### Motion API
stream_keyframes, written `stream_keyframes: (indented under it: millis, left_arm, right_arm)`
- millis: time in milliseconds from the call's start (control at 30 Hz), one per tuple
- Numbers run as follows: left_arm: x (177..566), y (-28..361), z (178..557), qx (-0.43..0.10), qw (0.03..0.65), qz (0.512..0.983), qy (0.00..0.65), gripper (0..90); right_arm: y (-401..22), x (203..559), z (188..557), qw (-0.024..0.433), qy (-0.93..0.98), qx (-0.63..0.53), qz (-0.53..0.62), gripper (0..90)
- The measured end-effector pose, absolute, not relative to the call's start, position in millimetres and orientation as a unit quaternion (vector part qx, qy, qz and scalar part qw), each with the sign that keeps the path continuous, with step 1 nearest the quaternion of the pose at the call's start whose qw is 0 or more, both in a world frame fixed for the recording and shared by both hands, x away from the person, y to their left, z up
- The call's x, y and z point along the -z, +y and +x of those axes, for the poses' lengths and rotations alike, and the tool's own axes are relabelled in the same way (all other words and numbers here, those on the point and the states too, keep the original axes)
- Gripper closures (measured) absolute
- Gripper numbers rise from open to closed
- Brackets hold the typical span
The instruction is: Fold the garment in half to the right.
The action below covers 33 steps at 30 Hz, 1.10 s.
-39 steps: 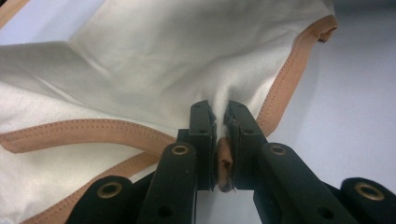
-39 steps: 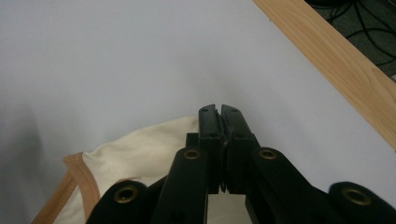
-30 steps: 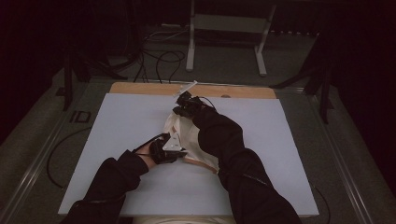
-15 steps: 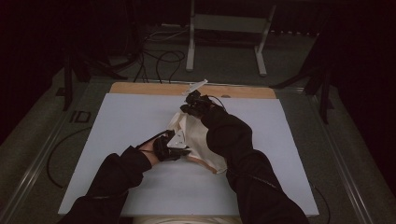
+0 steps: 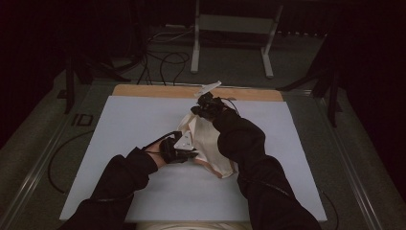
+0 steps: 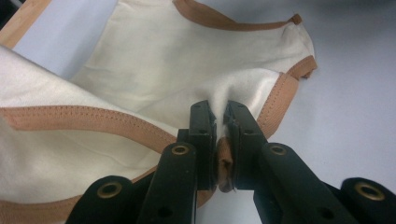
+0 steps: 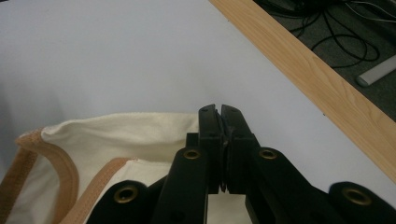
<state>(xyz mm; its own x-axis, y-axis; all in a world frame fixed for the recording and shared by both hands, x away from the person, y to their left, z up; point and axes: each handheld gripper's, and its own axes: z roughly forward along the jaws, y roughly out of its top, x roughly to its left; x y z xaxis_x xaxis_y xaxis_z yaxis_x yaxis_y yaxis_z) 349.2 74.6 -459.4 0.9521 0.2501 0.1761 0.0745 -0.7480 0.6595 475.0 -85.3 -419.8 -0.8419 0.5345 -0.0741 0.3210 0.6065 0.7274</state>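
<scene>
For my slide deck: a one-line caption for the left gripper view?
Left gripper shut on the tan-trimmed edge of a cream cloth garment over the white table.

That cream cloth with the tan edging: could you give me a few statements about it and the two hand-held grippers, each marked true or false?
1. The left hand-held gripper is clamped on the cream cloth. True.
2. The cloth's edging is blue. False: it is tan.
3. The right hand-held gripper has its jaws wide open. False: they are shut, with the cloth's edge between them.
4. The cloth lies flat on the white table top. False: part of it is lifted.
5. A wooden strip runs along the table's far edge. True.
</scene>
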Motion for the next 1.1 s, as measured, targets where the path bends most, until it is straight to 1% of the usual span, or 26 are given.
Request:
stream_keyframes:
  millis: [567, 1100]
  left_arm:
    - [450, 56, 351, -0.130, 0.336, 0.930, 0.071, 82.1]
    - [447, 42, 354, -0.123, 0.335, 0.932, 0.065, 82.1]
  right_arm:
    - [-117, 414, 471, 0.155, 0.873, -0.380, 0.263, 88.6]
    - [-144, 417, 470, 0.163, 0.864, -0.382, 0.286, 88.6]
